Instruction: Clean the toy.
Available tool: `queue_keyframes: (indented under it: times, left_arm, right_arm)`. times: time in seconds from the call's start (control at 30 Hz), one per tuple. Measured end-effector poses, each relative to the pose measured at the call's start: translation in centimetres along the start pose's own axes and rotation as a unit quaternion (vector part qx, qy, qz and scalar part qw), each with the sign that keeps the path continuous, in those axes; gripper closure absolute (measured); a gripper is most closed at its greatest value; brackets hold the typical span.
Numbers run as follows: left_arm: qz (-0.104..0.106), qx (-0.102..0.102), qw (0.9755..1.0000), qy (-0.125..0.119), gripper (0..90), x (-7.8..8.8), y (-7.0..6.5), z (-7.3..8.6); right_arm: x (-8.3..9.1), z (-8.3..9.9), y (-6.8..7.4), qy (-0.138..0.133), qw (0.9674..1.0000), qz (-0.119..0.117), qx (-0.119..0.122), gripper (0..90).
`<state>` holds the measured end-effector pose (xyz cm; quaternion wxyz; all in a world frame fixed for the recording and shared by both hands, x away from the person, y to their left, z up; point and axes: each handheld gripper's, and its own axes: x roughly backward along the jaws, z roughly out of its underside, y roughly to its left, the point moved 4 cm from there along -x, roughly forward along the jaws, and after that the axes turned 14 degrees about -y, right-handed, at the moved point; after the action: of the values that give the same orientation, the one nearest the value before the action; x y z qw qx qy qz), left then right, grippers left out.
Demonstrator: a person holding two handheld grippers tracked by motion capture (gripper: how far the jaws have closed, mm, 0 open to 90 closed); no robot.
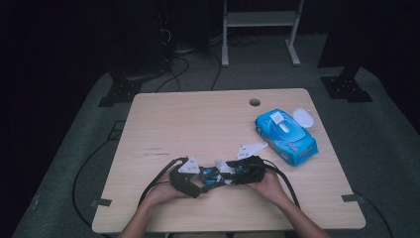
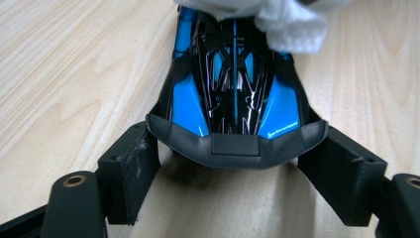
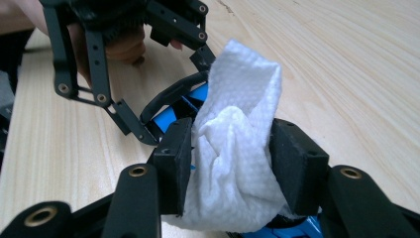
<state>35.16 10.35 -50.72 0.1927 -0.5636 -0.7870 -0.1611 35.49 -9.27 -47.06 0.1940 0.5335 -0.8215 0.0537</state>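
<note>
Gripping the toy car [image 2: 233,99] steady is my left gripper [image 2: 236,163], its two black pads pressed against the ends of the car's dark bumper, one on each side. That clamp keeps the small blue and black car from sliding on the wooden table [image 1: 198,119] while the other hand works on it. In the high view the car [image 1: 212,175] sits near the table's front edge, between my two hands, with the left gripper [image 1: 198,186] at one end and the right gripper [image 1: 233,174] at the other.

My right gripper [image 3: 232,158] has a crumpled white wipe [image 3: 237,148] between its jaws. The jaws stand partly apart. The wipe bulges out between the pads and touches both of them, but the hold looks loose, and I cannot tell for certain whether the pads still pinch it. The wipe lies over the top of the car, whose blue body [image 3: 171,119] peeks out beneath it, so the work in hand looks like cleaning the car with the wipe.

Farther back and to the right lies a blue pack of wet wipes [image 1: 286,136] with its white lid [image 1: 303,118] flipped open, well apart from the car, probably where the wipe came from.
</note>
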Motion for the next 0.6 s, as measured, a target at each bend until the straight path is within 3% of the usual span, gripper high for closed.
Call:
queue_keyframes:
  times: [0.27, 0.4, 0.57, 0.6]
  left_arm:
    - [-0.007, 0.001, 1.0000, 0.003, 17.2, -0.7, 0.0, -0.5]
    - [0.008, 0.005, 0.9999, -0.003, 23.6, -0.9, -0.1, -0.6]
    - [0.008, 0.003, 1.0000, -0.003, 24.0, -0.9, 0.0, -0.6]
    - [0.009, 0.003, 1.0000, -0.003, 24.0, -0.9, 0.0, -0.6]
  right_arm:
    - [0.4, 0.6, -0.6, -0.001, 0.9997, 0.021, -0.009, 63.0]
    - [0.2, 0.6, -0.7, 0.004, 0.9993, 0.037, 0.004, 72.2]
    - [0.1, -0.1, -1.1, 0.022, 0.9993, 0.031, -0.002, 80.0]
    - [-0.5, -0.6, -0.8, 0.025, 0.9995, 0.020, -0.007, 80.5]
